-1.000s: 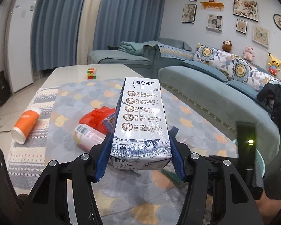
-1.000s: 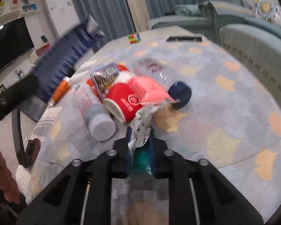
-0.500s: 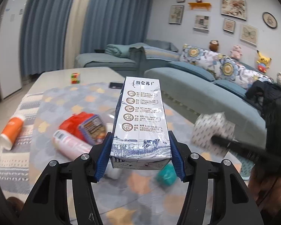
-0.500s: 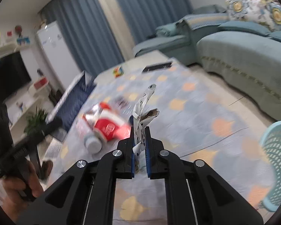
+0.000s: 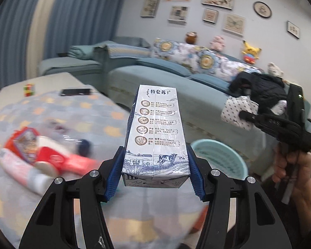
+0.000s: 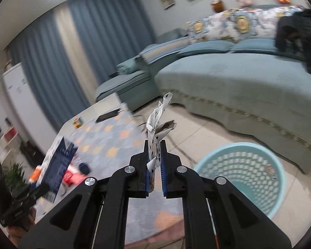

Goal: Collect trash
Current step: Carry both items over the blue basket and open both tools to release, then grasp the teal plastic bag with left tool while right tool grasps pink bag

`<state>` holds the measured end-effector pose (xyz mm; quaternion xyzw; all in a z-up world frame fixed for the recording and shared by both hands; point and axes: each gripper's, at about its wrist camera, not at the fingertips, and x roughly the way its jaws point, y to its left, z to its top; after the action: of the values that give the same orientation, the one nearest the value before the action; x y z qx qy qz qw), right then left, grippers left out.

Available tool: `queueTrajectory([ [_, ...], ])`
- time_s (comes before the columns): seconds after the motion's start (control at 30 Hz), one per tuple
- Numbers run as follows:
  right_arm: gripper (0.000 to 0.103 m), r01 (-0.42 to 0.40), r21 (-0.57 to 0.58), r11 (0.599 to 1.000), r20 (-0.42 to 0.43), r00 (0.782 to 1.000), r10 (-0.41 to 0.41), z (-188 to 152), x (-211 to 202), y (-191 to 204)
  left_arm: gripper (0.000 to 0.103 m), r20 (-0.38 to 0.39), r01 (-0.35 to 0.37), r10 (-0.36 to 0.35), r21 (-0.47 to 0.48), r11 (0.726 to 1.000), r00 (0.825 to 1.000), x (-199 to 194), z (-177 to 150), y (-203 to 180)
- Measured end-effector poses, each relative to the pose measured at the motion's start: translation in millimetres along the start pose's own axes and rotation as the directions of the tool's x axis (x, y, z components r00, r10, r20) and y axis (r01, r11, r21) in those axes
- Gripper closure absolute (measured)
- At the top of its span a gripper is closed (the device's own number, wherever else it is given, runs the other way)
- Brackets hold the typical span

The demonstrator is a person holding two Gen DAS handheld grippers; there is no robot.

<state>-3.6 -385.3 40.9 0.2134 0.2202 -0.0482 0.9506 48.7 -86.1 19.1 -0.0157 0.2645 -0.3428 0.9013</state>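
Observation:
My left gripper [image 5: 154,172] is shut on a white and blue milk carton [image 5: 155,132], held above the table. The carton also shows in the right wrist view [image 6: 58,166]. My right gripper [image 6: 155,166] is shut on a flattened white spotted paper box [image 6: 157,122], which also shows in the left wrist view [image 5: 238,112]. A light blue mesh basket [image 6: 242,174] stands on the floor to the right of the table, below and right of the paper box; it also shows in the left wrist view [image 5: 219,159]. Trash lies on the table: a red cup [image 5: 51,159], a pale bottle [image 5: 22,170] and a red wrapper [image 5: 22,141].
The table has a patterned cloth [image 5: 72,116]. A puzzle cube [image 5: 29,89] and a black phone [image 5: 75,92] lie at its far end. A blue sofa [image 6: 238,78] runs behind the basket, with a black jacket [image 5: 265,87] on it. A cable [image 6: 182,147] lies on the floor.
Both grippers have swung right, away from the trash pile and toward the sofa. The basket has come into fuller view under the right gripper. Both holds are unchanged.

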Motion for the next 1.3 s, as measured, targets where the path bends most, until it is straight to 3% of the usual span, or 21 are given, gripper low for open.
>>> queueTrajectory([
  [0.33,0.096,0.120,0.159,0.980,-0.022,0.993,-0.118,6.0,-15.4,-90.4,0.048,-0.086,0.154,-0.153,0.014,0.988,0.985,90.8,10.2,-82.5],
  [0.43,0.096,0.162,0.179,0.970,-0.053,0.986,-0.155,1.7,-13.8,-109.5,0.048,-0.122,0.180,-0.173,0.049,0.982,0.977,117.3,15.2,-106.1],
  [0.6,0.093,0.172,0.253,0.952,-0.101,0.983,-0.151,-5.4,-6.0,-136.8,0.047,-0.184,0.222,-0.204,0.082,0.972,0.962,153.7,19.5,-136.3],
  [0.7,0.092,0.178,0.299,0.938,-0.109,0.982,-0.152,-6.2,-8.5,-149.4,0.046,-0.210,0.212,-0.190,0.088,0.973,0.959,166.3,19.6,-143.6],
  [0.87,0.079,0.189,0.325,0.927,-0.119,0.980,-0.159,-7.4,-8.5,-156.3,0.045,-0.257,0.190,-0.177,0.026,0.981,0.950,180.9,19.3,-135.4],
  [0.93,0.064,0.190,0.335,0.923,-0.110,0.981,-0.162,-7.9,-10.3,-156.4,0.043,-0.256,0.178,-0.168,0.016,0.984,0.952,177.6,18.7,-129.4],
  [1.0,0.053,0.178,0.349,0.920,-0.092,0.983,-0.156,-6.5,-12.4,-157.9,0.042,-0.252,0.163,-0.153,0.017,0.987,0.955,170.6,18.8,-122.8],
  [1.1,0.052,0.173,0.362,0.916,-0.082,0.985,-0.154,-6.9,-13.3,-156.3,0.042,-0.248,0.121,-0.108,0.039,0.992,0.963,156.0,16.1,-115.6],
  [1.2,0.052,0.163,0.358,0.919,-0.082,0.986,-0.143,-7.9,-10.2,-150.1,0.040,-0.225,0.008,0.017,0.110,0.994,0.974,122.1,3.1,-95.7],
  [1.3,0.052,0.142,0.345,0.928,-0.080,0.989,-0.122,-8.9,-5.0,-141.4,0.039,-0.188,-0.146,0.181,0.184,0.972,0.965,86.6,-14.2,-65.3],
])
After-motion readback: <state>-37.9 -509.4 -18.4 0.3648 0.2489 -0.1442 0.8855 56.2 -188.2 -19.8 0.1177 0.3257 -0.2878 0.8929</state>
